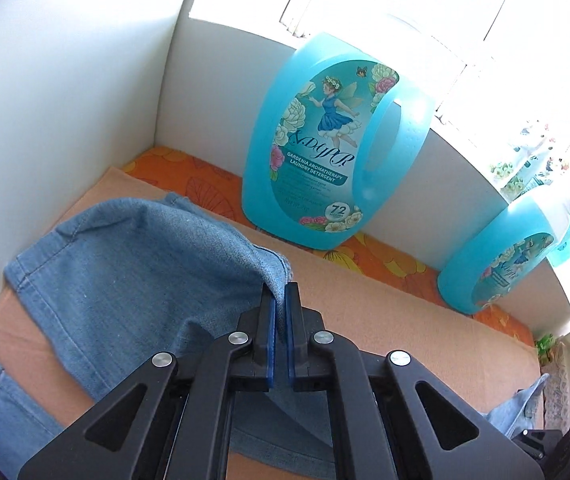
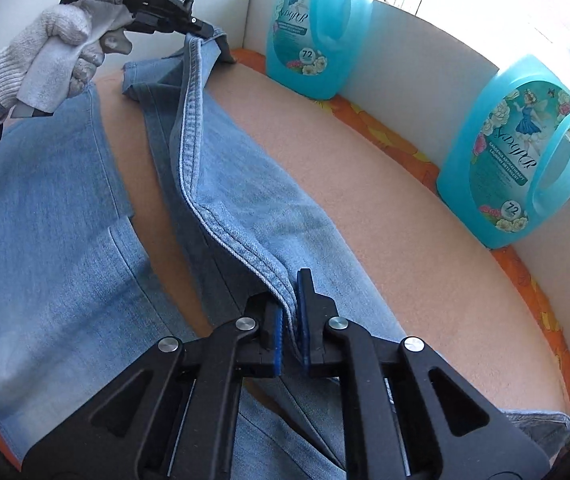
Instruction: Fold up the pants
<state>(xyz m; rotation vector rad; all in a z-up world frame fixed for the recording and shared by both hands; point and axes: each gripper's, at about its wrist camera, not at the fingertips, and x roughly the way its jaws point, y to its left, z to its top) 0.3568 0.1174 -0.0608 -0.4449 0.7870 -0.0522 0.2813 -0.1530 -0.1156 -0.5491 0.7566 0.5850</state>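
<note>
Light blue denim pants [image 2: 65, 208] lie spread on a peach mat [image 2: 405, 216]. My left gripper [image 1: 280, 300] is shut on the hem end of one pant leg [image 1: 145, 264] and holds it lifted; it also shows in the right wrist view [image 2: 209, 34], held by a gloved hand at the upper left. My right gripper [image 2: 291, 312] is shut on the seamed edge of the same leg [image 2: 205, 184], nearer the waist. The leg's edge runs raised between the two grippers. The other leg [image 2: 45, 184] lies flat at the left.
Two blue detergent jugs [image 2: 313, 28] [image 2: 521, 152] stand along the white back wall on an orange floral cloth [image 2: 397, 140]. They also show in the left wrist view [image 1: 329, 144] [image 1: 497, 264]. A bright window is behind them.
</note>
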